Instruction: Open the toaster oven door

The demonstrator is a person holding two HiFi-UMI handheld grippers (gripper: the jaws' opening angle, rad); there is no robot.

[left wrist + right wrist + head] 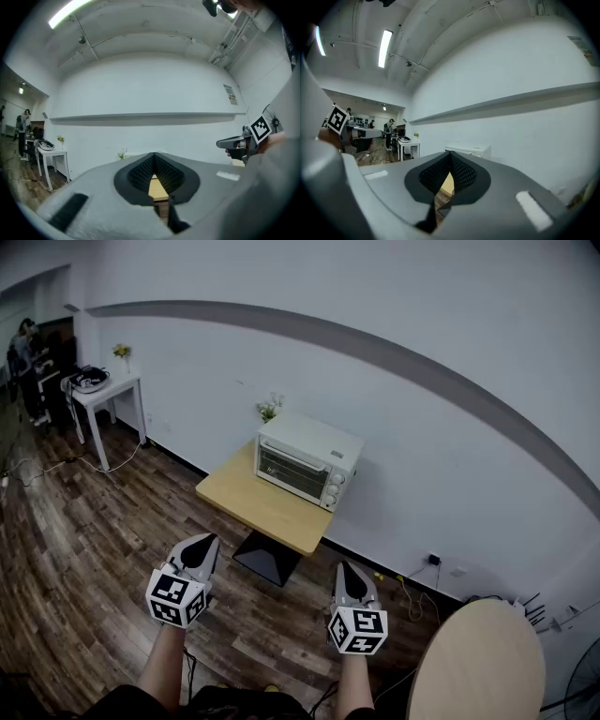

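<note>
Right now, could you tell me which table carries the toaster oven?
The square wooden table, straight ahead; the white side table and round tabletop don't.

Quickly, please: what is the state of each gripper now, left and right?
Left gripper: closed, holding nothing.
Right gripper: closed, holding nothing.

Light: bright, even; ceiling tube [386, 44] up-left of my right gripper [450, 161].
Shadows: soft, faint.
Edges: fisheye bend, black corners.
Focus: my gripper's near shell blurred.
</note>
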